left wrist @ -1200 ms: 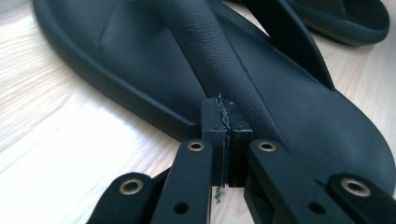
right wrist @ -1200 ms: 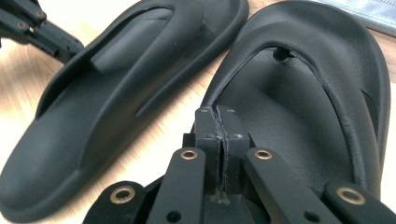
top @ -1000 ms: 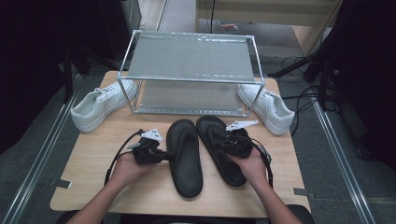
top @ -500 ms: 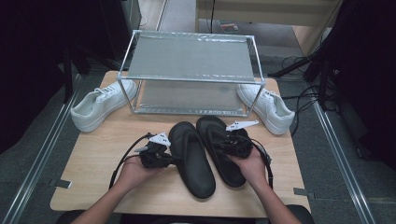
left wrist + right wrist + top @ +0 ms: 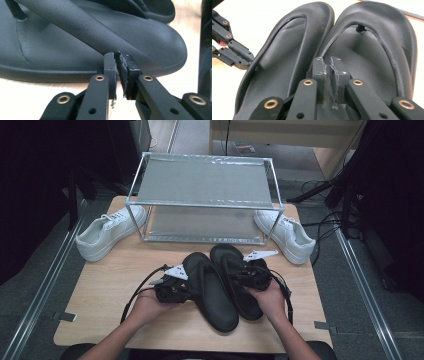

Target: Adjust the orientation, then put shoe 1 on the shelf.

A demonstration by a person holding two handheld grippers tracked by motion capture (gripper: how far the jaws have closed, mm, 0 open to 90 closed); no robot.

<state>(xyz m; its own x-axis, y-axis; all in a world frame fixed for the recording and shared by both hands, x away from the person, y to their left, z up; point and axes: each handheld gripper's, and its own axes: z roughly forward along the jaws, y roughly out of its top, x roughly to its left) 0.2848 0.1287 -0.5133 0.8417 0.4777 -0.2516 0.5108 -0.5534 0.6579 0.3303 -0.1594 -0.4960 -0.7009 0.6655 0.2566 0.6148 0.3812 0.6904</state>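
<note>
Two black flip-flop sandals lie side by side on the wooden table (image 5: 105, 310), touching each other. My left gripper (image 5: 190, 292) is at the outer edge of the left sandal (image 5: 215, 295). In the left gripper view my left gripper (image 5: 121, 58) shows a narrow gap with nothing in it, tips just short of the left sandal (image 5: 75, 45) where its strap meets the sole. My right gripper (image 5: 236, 276) lies over the right sandal (image 5: 232, 262). In the right gripper view my right gripper (image 5: 328, 62) is slightly parted at the strap's inner edge of the right sandal (image 5: 374, 50). Both jaws have just been opening.
A wire-framed rack with two shelves (image 5: 205, 185) stands at the back of the table. One white sneaker (image 5: 107, 232) sits left of it and another white sneaker (image 5: 287, 235) sits to its right. Cables trail off the right side of the table.
My left hand has slid right with the left sandal, which now lies against the right sandal at an angle. The right hand has stayed put.
</note>
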